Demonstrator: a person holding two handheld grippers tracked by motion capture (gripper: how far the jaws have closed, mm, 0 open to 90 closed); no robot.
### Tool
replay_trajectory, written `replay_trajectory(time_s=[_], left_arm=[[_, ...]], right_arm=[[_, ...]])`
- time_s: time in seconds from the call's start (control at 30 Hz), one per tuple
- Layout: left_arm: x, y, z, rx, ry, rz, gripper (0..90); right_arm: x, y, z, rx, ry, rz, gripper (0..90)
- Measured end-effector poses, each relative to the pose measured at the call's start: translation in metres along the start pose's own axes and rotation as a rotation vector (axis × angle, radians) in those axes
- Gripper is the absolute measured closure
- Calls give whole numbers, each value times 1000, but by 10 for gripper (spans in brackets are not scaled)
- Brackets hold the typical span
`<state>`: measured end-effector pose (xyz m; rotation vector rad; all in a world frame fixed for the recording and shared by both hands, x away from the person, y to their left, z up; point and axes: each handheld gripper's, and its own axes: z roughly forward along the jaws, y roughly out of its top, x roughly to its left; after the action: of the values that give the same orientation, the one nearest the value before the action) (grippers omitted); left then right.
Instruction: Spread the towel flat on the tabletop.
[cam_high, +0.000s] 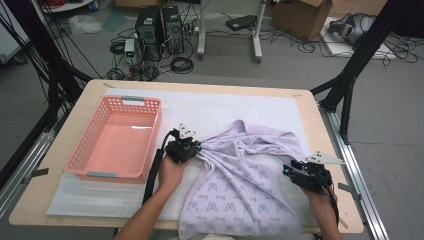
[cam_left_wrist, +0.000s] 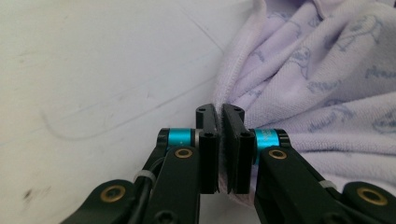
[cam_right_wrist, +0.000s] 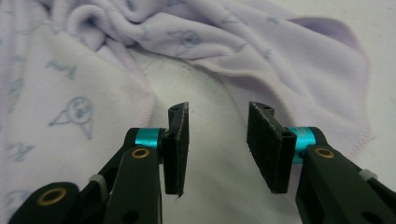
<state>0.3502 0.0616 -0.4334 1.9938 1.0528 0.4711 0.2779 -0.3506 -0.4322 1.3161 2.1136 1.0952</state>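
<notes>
As the high view shows, the lilac blanket (cam_high: 250, 185) lies crumpled from centre to 5 o'clock on the surface (cam_high: 210, 90), pink basket (cam_high: 116, 140) at 9 o'clock. Left gripper (cam_high: 199, 148) pinches its left edge; right gripper (cam_high: 289, 170) sits at 4 o'clock. Left gripper view: jaws clamped on a blanket fold. Right gripper view: jaws apart, nothing between, blanket at 12 o'clock.

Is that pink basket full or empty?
Empty: the pink basket shows its bare floor, and the lilac cloth lies bunched on the table beside it.
</notes>
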Motion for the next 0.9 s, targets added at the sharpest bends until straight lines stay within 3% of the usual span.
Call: replay_trajectory(time_s=[0.07, 0.13, 0.2, 0.3, 0.37, 0.47, 0.6, 0.7, 0.8, 0.9], left_arm=[[3, -1, -3, 9, -22, -29, 836], [7, 3, -1, -34, -34, -52, 749], [7, 14, 2, -79, -57, -36, 627], [3, 35, 15, -103, -101, 57, 624], [0, 46, 30, -99, -120, 61, 613], [-4, 64, 52, -69, -164, 60, 570], [-17, 86, 80, -26, -218, 113, 546], [-27, 97, 100, 20, -267, 112, 545], [-34, 102, 115, 49, -252, 140, 533], [-40, 103, 127, 66, -223, 223, 522]], right_arm=[[-2, 1, 0, -2, -3, 10, 582], [-4, 1, 0, -13, -9, 17, 582], [-4, 1, -1, -20, -15, 16, 581], [-5, 2, -2, -26, -13, 24, 574], [-7, 1, -1, -20, 5, 25, 569], [-6, 1, -1, -16, 15, 24, 568], [-6, 0, -4, -21, 26, 21, 563], [-9, -2, -7, -21, 23, 25, 563], [-12, -5, -11, -25, 21, 33, 563], [-13, -6, -13, -21, 2, 16, 562]])
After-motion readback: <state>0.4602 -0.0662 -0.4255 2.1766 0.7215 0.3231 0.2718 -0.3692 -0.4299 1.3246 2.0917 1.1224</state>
